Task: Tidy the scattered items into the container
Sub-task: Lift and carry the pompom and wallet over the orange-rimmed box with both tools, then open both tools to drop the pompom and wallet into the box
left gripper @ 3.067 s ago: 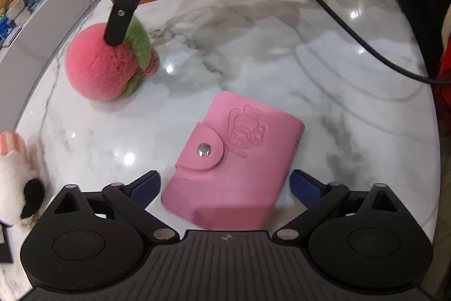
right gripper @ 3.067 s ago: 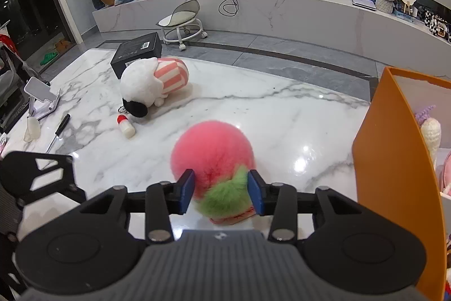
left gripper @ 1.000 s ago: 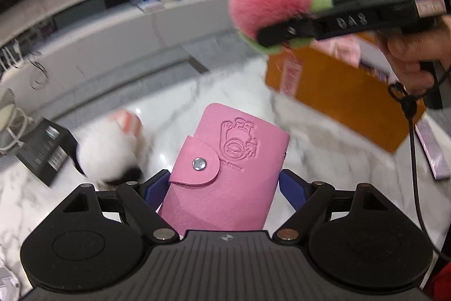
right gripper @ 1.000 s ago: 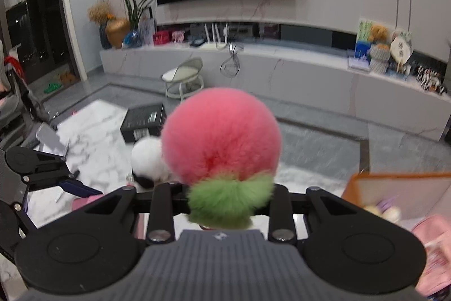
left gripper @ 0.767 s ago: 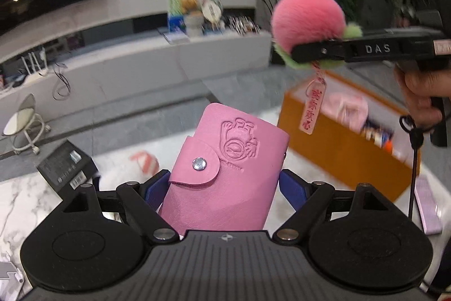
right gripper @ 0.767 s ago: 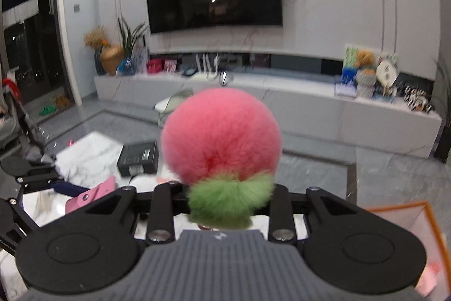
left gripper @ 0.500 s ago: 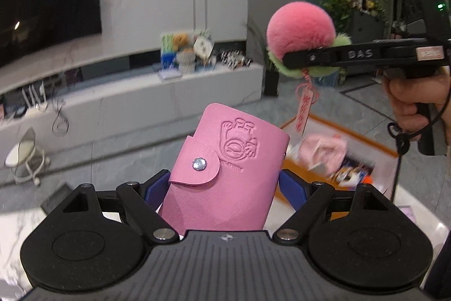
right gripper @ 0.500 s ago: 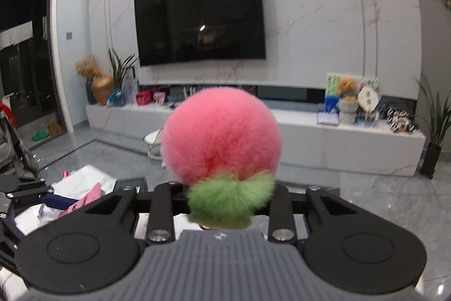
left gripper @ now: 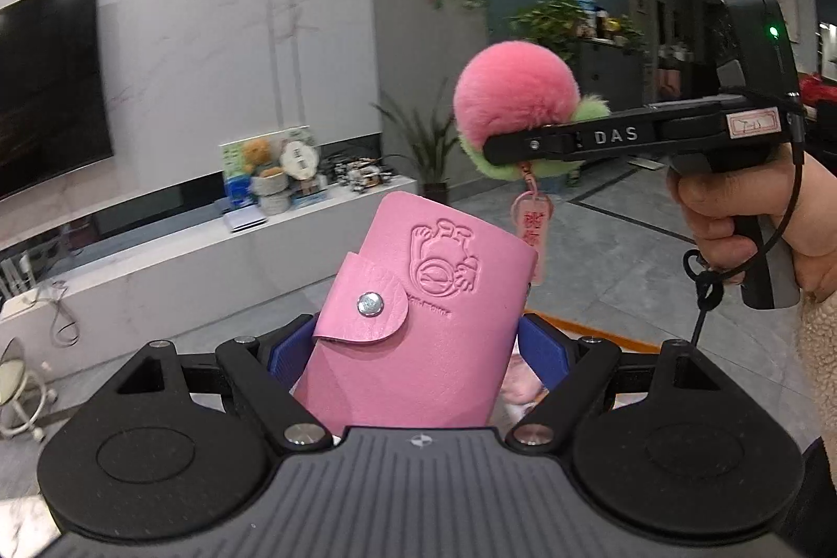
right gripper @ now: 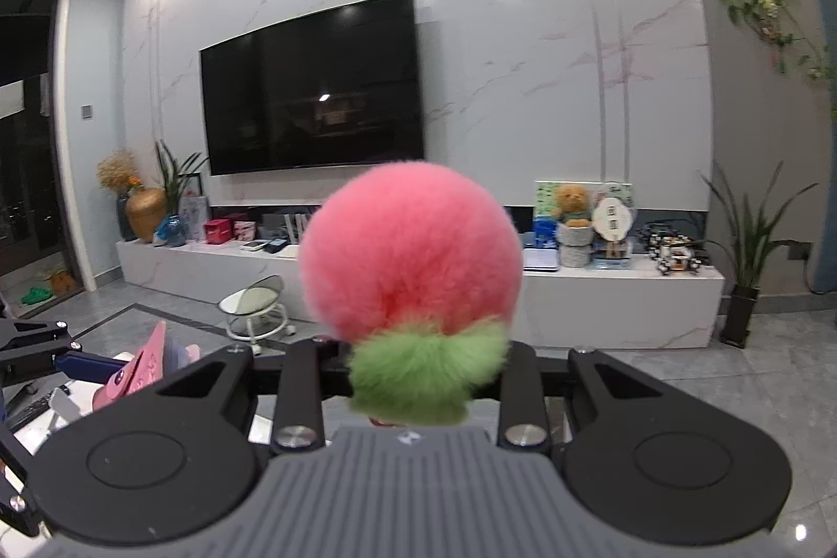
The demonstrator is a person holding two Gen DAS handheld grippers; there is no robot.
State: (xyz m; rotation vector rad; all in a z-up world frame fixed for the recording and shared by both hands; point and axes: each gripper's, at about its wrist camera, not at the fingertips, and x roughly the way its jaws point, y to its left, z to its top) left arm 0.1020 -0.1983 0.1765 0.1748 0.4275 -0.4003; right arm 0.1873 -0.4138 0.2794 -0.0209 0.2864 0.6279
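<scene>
My left gripper (left gripper: pixel 418 343) is shut on a pink card wallet (left gripper: pixel 423 312) with a snap flap and holds it up in the air. My right gripper (right gripper: pixel 413 364) is shut on a fluffy pink and green peach pompom (right gripper: pixel 413 265) with a pink tag; it also shows in the left wrist view (left gripper: pixel 515 108), high at the right. A sliver of the orange container (left gripper: pixel 586 330) with pink items inside shows low behind the wallet. The wallet also shows in the right wrist view (right gripper: pixel 149 359) at the lower left.
Both cameras look level across the living room: a TV (right gripper: pixel 314 98) on a marble wall, a long white console (right gripper: pixel 601 291), a small stool (right gripper: pixel 259 304) and potted plants (right gripper: pixel 748 244). A bit of the marble table (left gripper: pixel 26 521) shows at the lower left.
Both grippers closed on their items on the table, lifted them and tilted up. The table and most of the orange container have dropped out of view.
</scene>
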